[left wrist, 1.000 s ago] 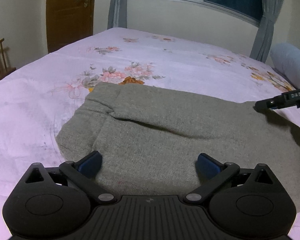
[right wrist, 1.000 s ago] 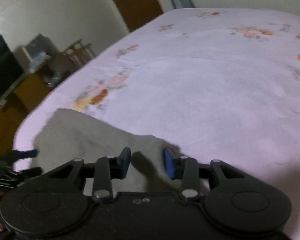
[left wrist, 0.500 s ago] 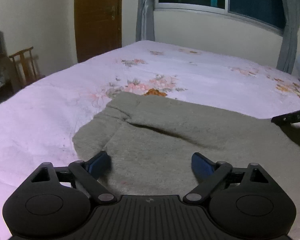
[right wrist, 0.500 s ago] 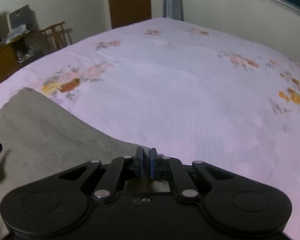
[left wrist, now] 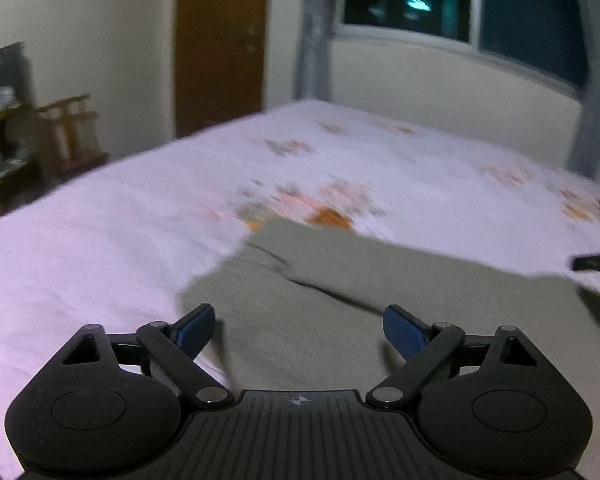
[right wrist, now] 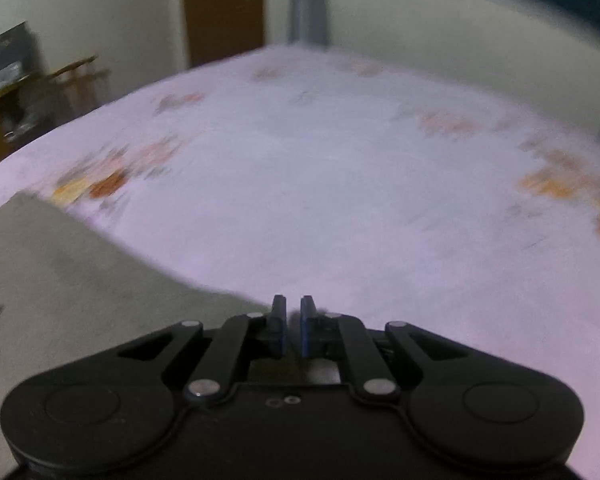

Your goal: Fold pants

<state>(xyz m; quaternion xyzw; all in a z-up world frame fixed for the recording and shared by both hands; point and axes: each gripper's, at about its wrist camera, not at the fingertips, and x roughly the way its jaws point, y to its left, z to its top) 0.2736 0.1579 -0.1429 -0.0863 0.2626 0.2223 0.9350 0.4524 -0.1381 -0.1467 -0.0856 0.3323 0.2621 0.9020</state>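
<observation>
The grey-green pants (left wrist: 340, 304) lie flat on the bed's pink floral sheet (left wrist: 100, 240), with a crease across the upper layer. My left gripper (left wrist: 298, 330) is open wide, its blue pads over the pants' near left part, holding nothing. In the right wrist view the pants (right wrist: 60, 280) fill the lower left. My right gripper (right wrist: 293, 328) has its jaws nearly together at the pants' right edge; cloth shows just behind the pads, and a small gap remains between them. The right gripper's tip (left wrist: 596, 261) shows at the far right of the left wrist view.
The bed sheet (right wrist: 340, 200) stretches ahead to the wall and window (left wrist: 460, 8). A brown door (left wrist: 220, 48) and grey curtains stand at the back. A wooden chair (left wrist: 72, 128) and a cabinet are left of the bed.
My right gripper shut from open onto the pants' right edge. Both grippers have risen and tilted up, so more of the room shows. The left gripper stayed open.
</observation>
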